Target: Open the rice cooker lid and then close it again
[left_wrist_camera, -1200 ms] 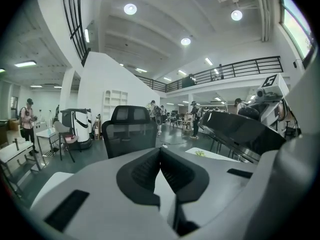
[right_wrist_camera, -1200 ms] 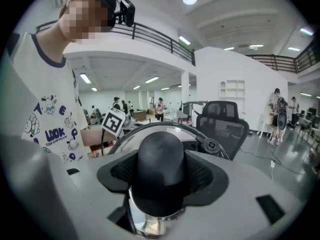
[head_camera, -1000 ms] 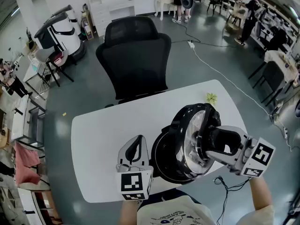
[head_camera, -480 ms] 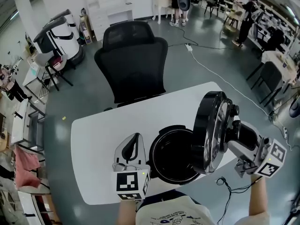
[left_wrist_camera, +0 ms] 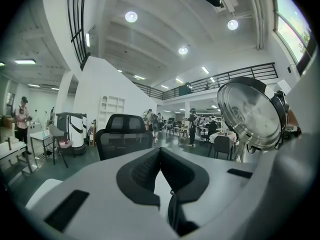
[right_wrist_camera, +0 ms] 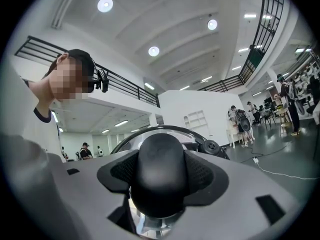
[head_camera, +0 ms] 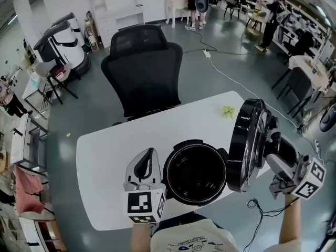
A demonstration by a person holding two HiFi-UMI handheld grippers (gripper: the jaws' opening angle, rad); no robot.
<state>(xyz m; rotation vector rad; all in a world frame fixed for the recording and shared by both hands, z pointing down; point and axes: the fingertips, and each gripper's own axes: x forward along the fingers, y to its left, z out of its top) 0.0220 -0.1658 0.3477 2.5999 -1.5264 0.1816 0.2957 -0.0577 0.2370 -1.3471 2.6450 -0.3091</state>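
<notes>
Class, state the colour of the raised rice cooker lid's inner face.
The rice cooker lid is shiny silver inside; the left gripper view shows it best.

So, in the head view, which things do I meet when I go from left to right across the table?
From the left: left gripper → open rice cooker pot → raised lid → right gripper, its fingers closed on the lid.

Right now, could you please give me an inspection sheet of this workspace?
Surface: white table.
Job's things: cooker open, lid upright on its right.
Clutter: small green scrap near the far edge.
Grippers: right gripper shut on the lid's handle; left gripper shut, empty, beside the cooker.
Cables: black cable below the table's right; white cable across the floor.
Surroundings: black chair behind the table; people far off.
</notes>
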